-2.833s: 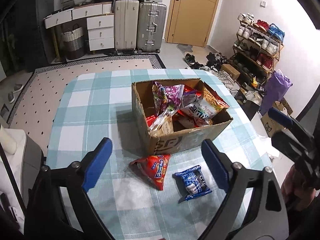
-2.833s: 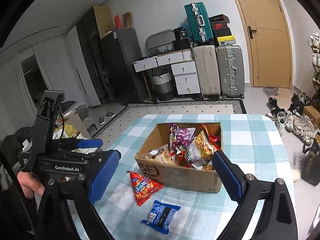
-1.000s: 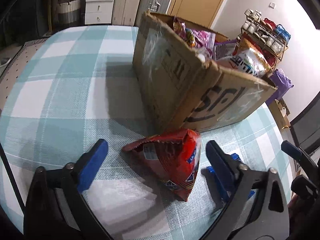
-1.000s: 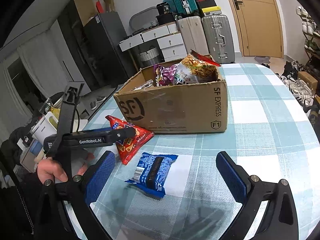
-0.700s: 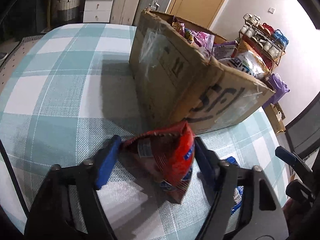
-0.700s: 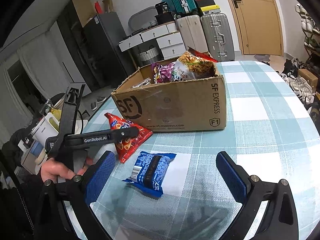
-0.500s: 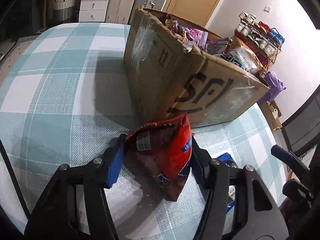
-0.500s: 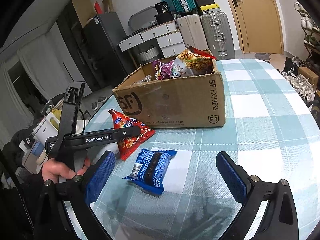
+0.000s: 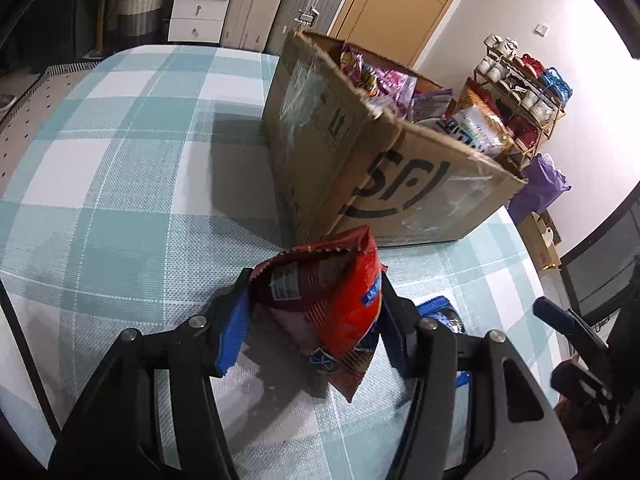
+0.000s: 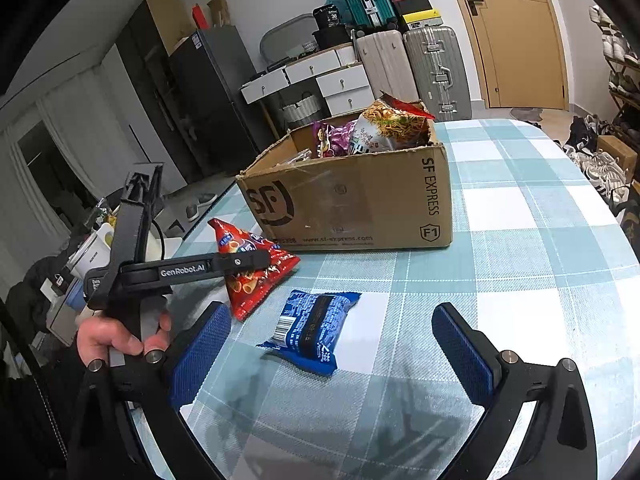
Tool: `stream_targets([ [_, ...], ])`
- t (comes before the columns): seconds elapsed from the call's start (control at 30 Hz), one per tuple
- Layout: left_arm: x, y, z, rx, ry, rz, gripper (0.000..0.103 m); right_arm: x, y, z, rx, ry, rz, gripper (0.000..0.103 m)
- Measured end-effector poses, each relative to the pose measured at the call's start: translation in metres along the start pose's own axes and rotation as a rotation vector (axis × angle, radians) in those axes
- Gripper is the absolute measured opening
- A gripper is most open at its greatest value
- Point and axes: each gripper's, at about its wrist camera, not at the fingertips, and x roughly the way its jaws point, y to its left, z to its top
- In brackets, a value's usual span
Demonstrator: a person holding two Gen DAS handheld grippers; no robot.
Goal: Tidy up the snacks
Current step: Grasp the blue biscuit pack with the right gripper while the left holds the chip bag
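The red triangular snack bag [image 9: 332, 304] sits pinched between the blue pads of my left claw [image 9: 312, 320], which has closed in on it from both sides; the bag's crimped top edge points toward the cardboard box [image 9: 404, 184], and its lower tip hangs close over the checked tablecloth [image 9: 112, 184]. From my right wrist view the same red bag [image 10: 252, 268] is just in front of the box's near left corner, with my left claw's black finger [image 10: 224, 264] crossing it and my left hand [image 10: 116, 338] wrapped round the handle.

Beside it, nearer my right side, the blue snack packet [image 10: 312, 326] lies flat on the tablecloth, apart from the red bag and from the box. My right claw [image 10: 332, 344] hovers over that packet with its jaws spread wide, one pad on either side and touching nothing.

The box stands on the table, open-topped and marked SF Express, with other snack packs poking above its rim, a noodle packet [image 10: 388, 124] the tallest. Behind the table stand suitcases [image 10: 432, 68] and a white drawer unit [image 10: 320, 76], with a wooden door [image 10: 516, 32] to their right.
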Motion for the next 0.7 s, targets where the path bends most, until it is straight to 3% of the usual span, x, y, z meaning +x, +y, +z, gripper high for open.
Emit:
stream_targets([
  [0.17,-0.011,0.001,-0.005,-0.017,0.009,-0.004,0.055,0.006,0.006,-0.004,-0.025,0.027,0.005,0.102],
  [0.53,-0.054,-0.004,-0.021,0.042,-0.035,0.061,0.055,0.047,0.009,-0.008,-0.038,0.125,-0.009,0.102],
  [0.63,-0.067,-0.008,-0.024,0.102,-0.071,0.170,0.055,0.057,0.011,-0.007,-0.041,0.138,-0.023,0.102],
  [0.7,-0.071,-0.009,-0.024,0.116,-0.079,0.182,0.055,0.064,0.013,-0.006,-0.050,0.143,-0.037,0.102],
])
